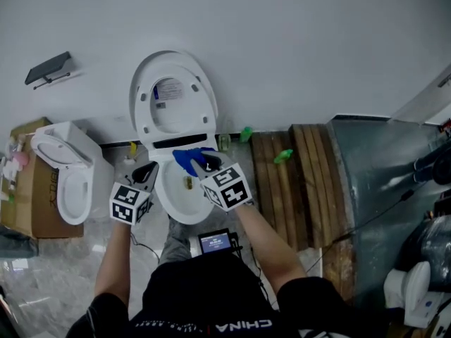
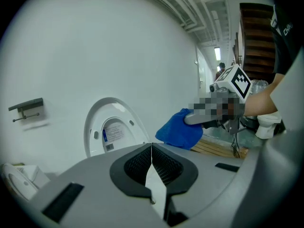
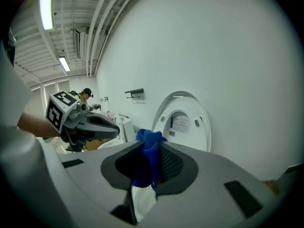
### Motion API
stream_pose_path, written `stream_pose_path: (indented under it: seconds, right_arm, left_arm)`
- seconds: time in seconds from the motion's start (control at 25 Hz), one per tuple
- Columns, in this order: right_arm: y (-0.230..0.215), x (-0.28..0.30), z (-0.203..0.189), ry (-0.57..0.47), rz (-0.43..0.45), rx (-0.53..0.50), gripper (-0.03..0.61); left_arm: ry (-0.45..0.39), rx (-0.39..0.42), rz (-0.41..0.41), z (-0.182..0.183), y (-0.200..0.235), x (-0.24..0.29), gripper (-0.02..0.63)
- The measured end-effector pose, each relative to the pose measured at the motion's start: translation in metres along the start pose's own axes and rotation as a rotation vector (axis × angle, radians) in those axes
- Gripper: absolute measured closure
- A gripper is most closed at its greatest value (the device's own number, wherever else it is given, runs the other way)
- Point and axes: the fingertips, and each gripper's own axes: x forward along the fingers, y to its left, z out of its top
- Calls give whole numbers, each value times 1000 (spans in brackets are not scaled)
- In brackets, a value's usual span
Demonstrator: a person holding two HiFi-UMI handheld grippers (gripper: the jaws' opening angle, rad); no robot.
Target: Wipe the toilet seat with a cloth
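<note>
1. Head view, surroundings: a plain white wall meets a pale marbled floor (image 1: 42, 287). A toilet (image 1: 184, 201) stands against the wall with its toilet seat (image 1: 173, 101) raised upright, a label showing in the opening.
2. Head view, tools: the right gripper (image 1: 204, 162) is over the rear of the bowl and carries a blue cloth (image 1: 187, 159), which lies just below the hinge line of the raised seat. The left gripper (image 1: 148, 170) is at the bowl's left rim, apart from the cloth.
3. Head view, obstructions: a second toilet (image 1: 67, 178) stands close on the left, against a cardboard box (image 1: 28, 203). Wooden planks (image 1: 292, 182) lie close on the right, with two green bottles (image 1: 246, 134) by the wall. A black wall bracket (image 1: 49, 67) is mounted upper left. A small screen device (image 1: 215, 242) sits on the floor in front of the bowl. Another toilet (image 1: 409, 287) is at lower right.
4. Left gripper view: its jaws are pressed together with nothing between them. Beyond them is the raised seat, and to its right the cloth bunched at the tip of the right gripper. A stairway (image 2: 256, 37) rises behind.
5. Right gripper view: its jaws pinch the cloth, a fold standing above the pads and a tail hanging below. The left gripper is at the left, the raised seat straight ahead. Strip lights (image 3: 47, 6) run along the ceiling.
</note>
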Motion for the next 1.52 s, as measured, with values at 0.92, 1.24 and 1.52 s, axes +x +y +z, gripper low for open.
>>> stream_pose_path:
  seconds: [0.92, 1.24, 1.52]
  right_arm:
    - [-143, 267, 127, -28, -249, 82, 509]
    - [-176, 320, 154, -30, -318, 101, 509]
    - [-172, 347, 159, -42, -328, 101, 509]
  left_arm:
    - [25, -10, -128, 12, 234, 168, 601]
    - [31, -21, -167, 11, 268, 197, 601]
    - [41, -10, -172, -3, 285, 204, 601]
